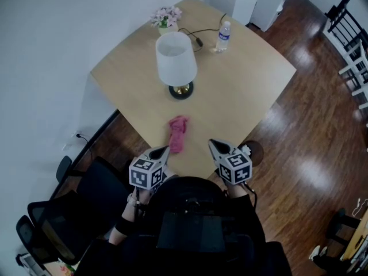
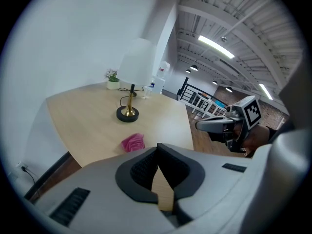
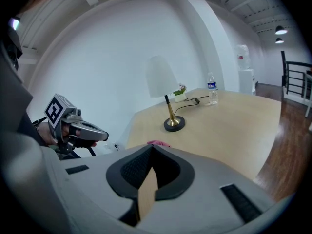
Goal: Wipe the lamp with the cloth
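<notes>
Cloth [image 1: 178,133] sits in neither of my jaws: both pairs are pressed together on nothing. My left gripper [image 1: 164,149] and right gripper [image 1: 211,143] hover at the table [image 1: 247,85] edge. Pink and crumpled, it lies at 1 o'clock from my left tip; the lamp [image 1: 176,59] stands upright at 12 beyond. It could be waiting or laid down after wiping; either way, steady moves near that top-heavy-looking lamp

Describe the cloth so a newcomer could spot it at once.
On the pale wooden table, look near the person's edge, before the white-shaded brass lamp. The crumpled pink cloth lies there limp, while the lamp, clear plastic bottle and small flower pot stand upright.
</notes>
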`<state>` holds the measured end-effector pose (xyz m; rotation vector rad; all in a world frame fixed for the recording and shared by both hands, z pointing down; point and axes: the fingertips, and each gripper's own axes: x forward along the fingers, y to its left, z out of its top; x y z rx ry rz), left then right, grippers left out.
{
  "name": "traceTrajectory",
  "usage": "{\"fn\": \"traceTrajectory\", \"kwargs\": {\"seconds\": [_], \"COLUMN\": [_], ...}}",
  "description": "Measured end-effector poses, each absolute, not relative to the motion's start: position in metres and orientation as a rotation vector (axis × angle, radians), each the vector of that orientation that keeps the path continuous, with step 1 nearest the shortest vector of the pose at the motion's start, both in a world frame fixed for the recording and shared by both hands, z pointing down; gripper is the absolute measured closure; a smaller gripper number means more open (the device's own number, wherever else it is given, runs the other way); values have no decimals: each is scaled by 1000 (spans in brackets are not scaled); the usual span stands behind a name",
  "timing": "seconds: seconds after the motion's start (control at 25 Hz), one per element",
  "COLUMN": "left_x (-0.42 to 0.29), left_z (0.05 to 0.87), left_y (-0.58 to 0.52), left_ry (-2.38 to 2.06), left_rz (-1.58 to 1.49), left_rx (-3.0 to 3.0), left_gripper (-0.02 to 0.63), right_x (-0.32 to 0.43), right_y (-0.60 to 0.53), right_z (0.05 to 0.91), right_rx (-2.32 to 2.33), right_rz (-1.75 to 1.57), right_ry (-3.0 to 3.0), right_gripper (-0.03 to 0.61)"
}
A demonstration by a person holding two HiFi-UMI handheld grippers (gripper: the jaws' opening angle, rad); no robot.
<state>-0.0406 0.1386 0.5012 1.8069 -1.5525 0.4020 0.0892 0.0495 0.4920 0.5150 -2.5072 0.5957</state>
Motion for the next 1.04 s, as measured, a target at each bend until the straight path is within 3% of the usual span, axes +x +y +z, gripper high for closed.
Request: {"fn": "traceTrajectory", "kwargs": {"seconds": [1.04], "left_x": [-35], "left_z": [505], "left_y": [141], "left_ry": [-1554], "left_rz": [449], "left_rx": [1790], "left_gripper": [611], "right_x": [102], "right_y": [52], "right_z": [502], "right_rx": [505], "right_rz": [607], "right_ry": [-2460], "right_gripper": [575]}}
